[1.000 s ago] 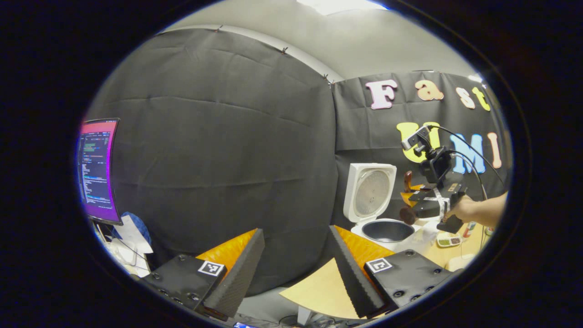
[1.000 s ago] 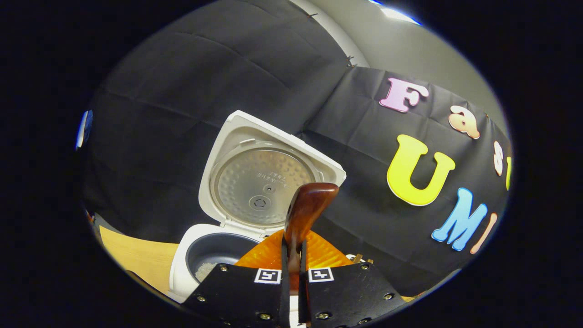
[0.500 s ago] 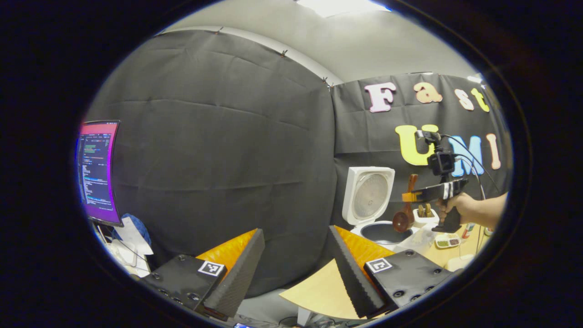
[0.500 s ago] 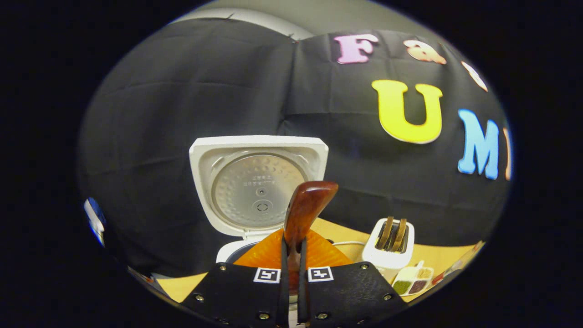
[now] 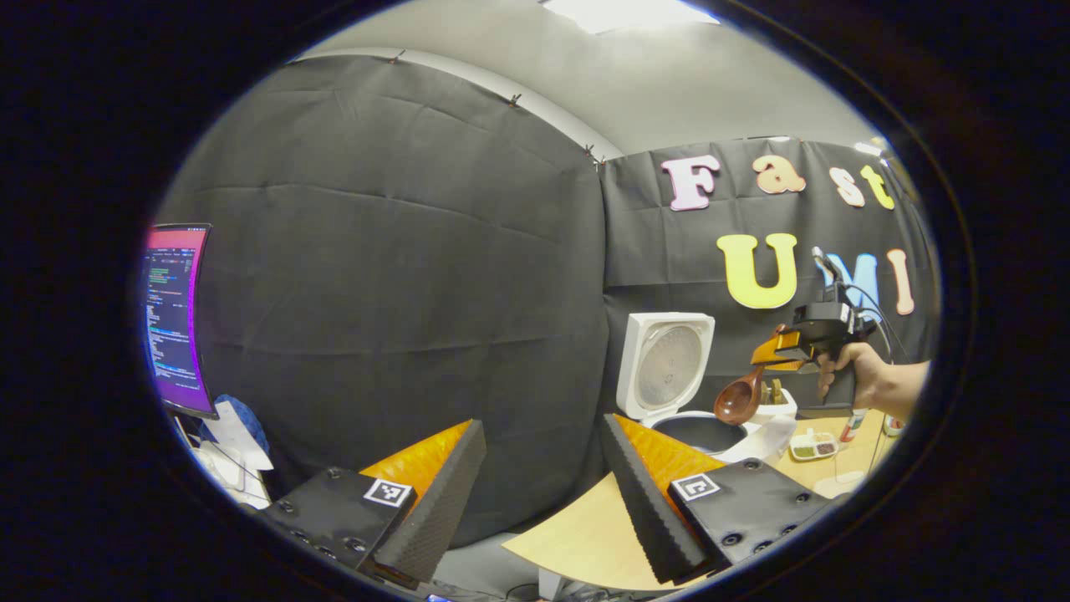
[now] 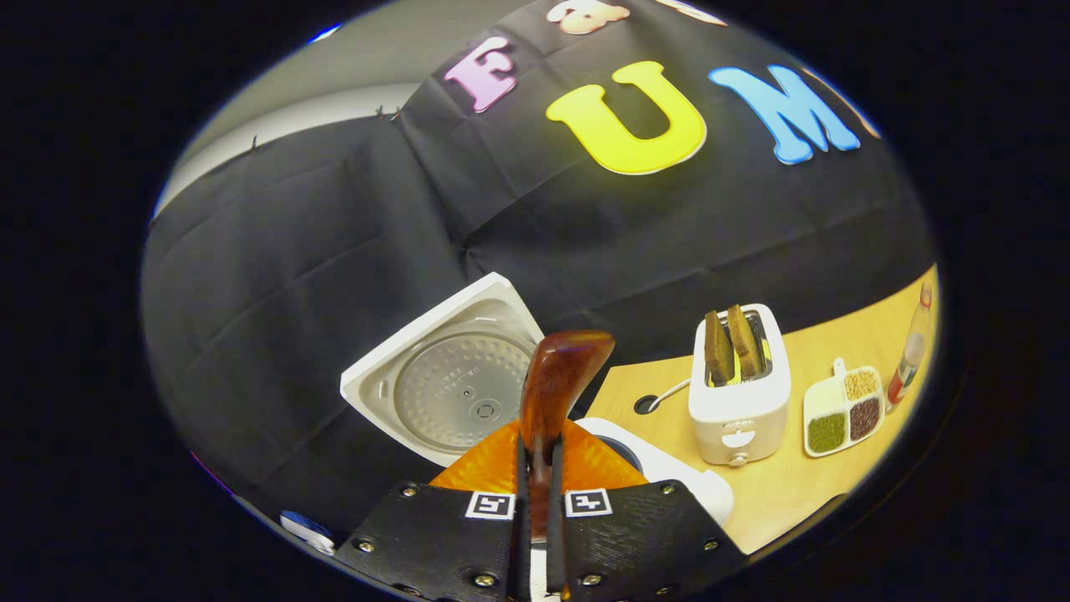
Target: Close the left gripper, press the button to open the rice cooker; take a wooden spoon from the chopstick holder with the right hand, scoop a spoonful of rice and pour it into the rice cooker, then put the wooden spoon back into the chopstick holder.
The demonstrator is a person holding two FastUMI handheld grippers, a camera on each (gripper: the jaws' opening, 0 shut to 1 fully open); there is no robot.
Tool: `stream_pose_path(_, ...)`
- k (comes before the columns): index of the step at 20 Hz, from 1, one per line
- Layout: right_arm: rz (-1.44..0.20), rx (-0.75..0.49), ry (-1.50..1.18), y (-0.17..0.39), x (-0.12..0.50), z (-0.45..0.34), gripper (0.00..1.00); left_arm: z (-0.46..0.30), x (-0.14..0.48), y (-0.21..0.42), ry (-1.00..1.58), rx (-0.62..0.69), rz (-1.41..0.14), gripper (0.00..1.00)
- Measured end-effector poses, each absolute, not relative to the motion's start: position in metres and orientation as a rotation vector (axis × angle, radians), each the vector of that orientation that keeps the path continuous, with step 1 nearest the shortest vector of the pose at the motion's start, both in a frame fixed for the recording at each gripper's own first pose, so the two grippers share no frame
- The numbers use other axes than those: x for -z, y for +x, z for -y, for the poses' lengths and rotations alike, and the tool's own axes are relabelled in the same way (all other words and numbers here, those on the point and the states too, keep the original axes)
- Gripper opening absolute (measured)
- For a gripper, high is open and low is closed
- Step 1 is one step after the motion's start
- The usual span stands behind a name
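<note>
Right claw clamped on the glossy reddish-brown wooden spoon: in the right gripper view both fingers press the handle, whose end rises past the tips while the bowl is hidden below. The left gripper view shows that bowl hanging downward, tilted, above the white rice cooker — its lid up, ribbed metal inner plate facing out, dark inner pot partly cut off behind the left claw's finger; contents not discernible. A hand grips the right claw's handle, forearm level, entering from the right edge. Left claw apart, a wide gap between its fingers, holding nothing, over the pale wooden desk edge. White slotted chopstick holder stands on the desk beside the cooker, two brown handles upright in it; beside it a white divided dish of grains.
</note>
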State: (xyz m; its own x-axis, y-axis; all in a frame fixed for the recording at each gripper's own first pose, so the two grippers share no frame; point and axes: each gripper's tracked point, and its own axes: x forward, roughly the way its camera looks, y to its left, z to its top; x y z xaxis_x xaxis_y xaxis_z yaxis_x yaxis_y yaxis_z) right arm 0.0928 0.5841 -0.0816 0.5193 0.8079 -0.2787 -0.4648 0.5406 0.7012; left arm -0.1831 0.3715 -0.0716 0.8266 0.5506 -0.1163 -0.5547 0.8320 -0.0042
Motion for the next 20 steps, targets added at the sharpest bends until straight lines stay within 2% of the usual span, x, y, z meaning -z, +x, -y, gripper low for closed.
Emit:
stream_pose_path(4, -0.678, -0.762, 0.796, 0.098, 0.066, -0.538, 0.07, -0.360, 0.057, -0.166, -0.065, -0.552, -0.075, 0.92)
stream_pose_path(5, -0.668, -0.746, 0.805, 0.099, 0.063, -0.523, 0.07, -0.357, 0.052, -0.160, -0.058, -0.544, -0.069, 0.97)
stream_pose_path(6, -0.656, -0.731, 0.808, 0.102, 0.061, -0.510, 0.07, -0.353, 0.048, -0.157, -0.051, -0.534, -0.060, 0.97)
stream_pose_path(7, -0.645, -0.718, 0.811, 0.105, 0.059, -0.497, 0.07, -0.348, 0.044, -0.153, -0.046, -0.522, -0.052, 0.92)
stream_pose_path(8, -0.633, -0.706, 0.817, 0.107, 0.056, -0.483, 0.07, -0.343, 0.040, -0.149, -0.045, -0.510, -0.044, 0.95)
stream_pose_path(9, -0.622, -0.693, 0.823, 0.108, 0.053, -0.469, 0.07, -0.336, 0.038, -0.143, -0.046, -0.496, -0.040, 0.92)
stream_pose_path(15, -0.559, -0.592, 0.803, 0.120, 0.045, -0.376, 0.07, -0.292, 0.030, -0.113, -0.060, -0.420, -0.029, 0.92)
stream_pose_path(16, -0.547, -0.576, 0.798, 0.122, 0.045, -0.361, 0.07, -0.284, 0.028, -0.108, -0.058, -0.408, -0.026, 0.95)
stream_pose_path(17, -0.537, -0.559, 0.792, 0.123, 0.044, -0.347, 0.07, -0.278, 0.027, -0.104, -0.057, -0.398, -0.023, 0.92)
stream_pose_path(20, -0.502, -0.508, 0.762, 0.125, 0.044, -0.301, 0.07, -0.255, 0.019, -0.092, -0.068, -0.367, -0.014, 0.98)
